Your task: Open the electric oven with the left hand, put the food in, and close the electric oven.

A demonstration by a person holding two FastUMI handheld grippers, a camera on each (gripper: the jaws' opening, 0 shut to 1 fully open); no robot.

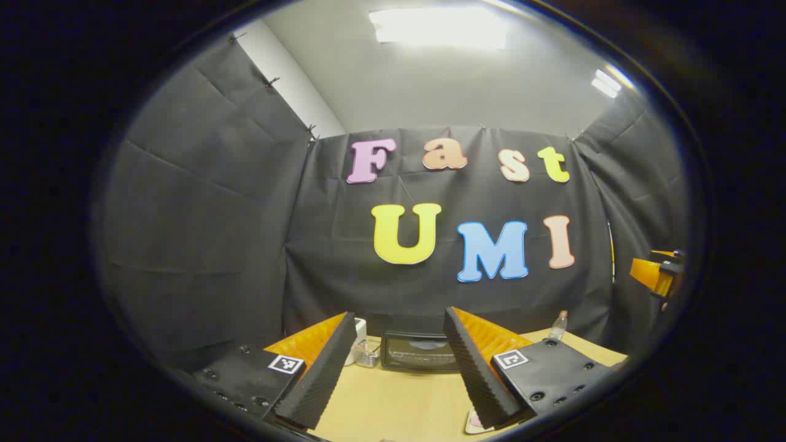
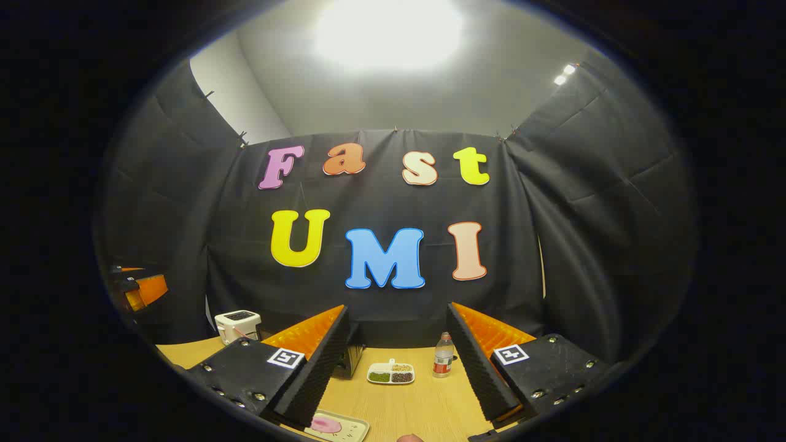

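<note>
Holding my left gripper (image 1: 399, 368) wide above table (image 1: 399, 399), nothing gripped. Electric oven (image 1: 420, 351) straight ahead at table's far edge (door closed). My right gripper (image 2: 396, 368) also wide, unloaded. Food on tray (image 2: 338, 425) near right gripper's fingers.

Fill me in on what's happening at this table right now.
Nothing is held yet. The left gripper hangs open above the light wooden table, aimed at the closed black electric oven by the back wall. The right gripper is open too, over a pale tray with pink food. A white divided dish and clear plastic bottle stand farther back.
</note>
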